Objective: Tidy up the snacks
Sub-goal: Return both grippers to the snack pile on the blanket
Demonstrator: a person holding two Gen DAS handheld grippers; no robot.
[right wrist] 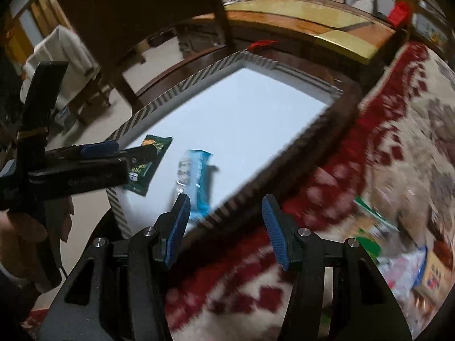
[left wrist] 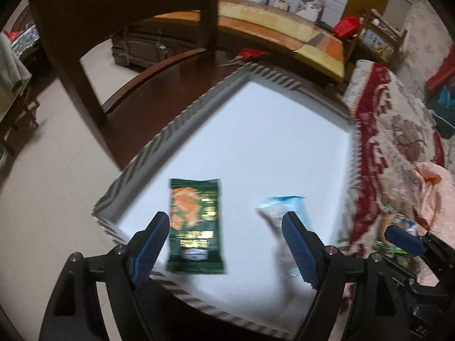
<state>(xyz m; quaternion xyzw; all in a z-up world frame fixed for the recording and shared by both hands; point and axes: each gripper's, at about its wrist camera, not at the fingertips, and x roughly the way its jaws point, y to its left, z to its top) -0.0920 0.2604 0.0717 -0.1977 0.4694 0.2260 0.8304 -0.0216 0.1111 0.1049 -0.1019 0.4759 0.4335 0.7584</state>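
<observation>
**Two snack packets in the white tray**

Left wrist view: the left tongs [left wrist: 226, 236] stand apart, holding nothing, over a white tray [left wrist: 256, 130] with a striped rim. A dark green packet [left wrist: 195, 227] printed in orange and gold lies at 6 o'clock; a blurred blue-and-clear packet [left wrist: 281, 210] lies at 5 o'clock.

Right wrist view: the right tongs [right wrist: 226, 227] are apart and empty above a red-patterned blanket [right wrist: 355, 147]. Both packets lie at 9 o'clock.

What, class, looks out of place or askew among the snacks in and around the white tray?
Two packets lie in the tray: the green packet flat, the blue packet angled and blurred. More snacks sit loose on the patterned blanket outside it. Both grippers, left and right, are open and empty.
</observation>
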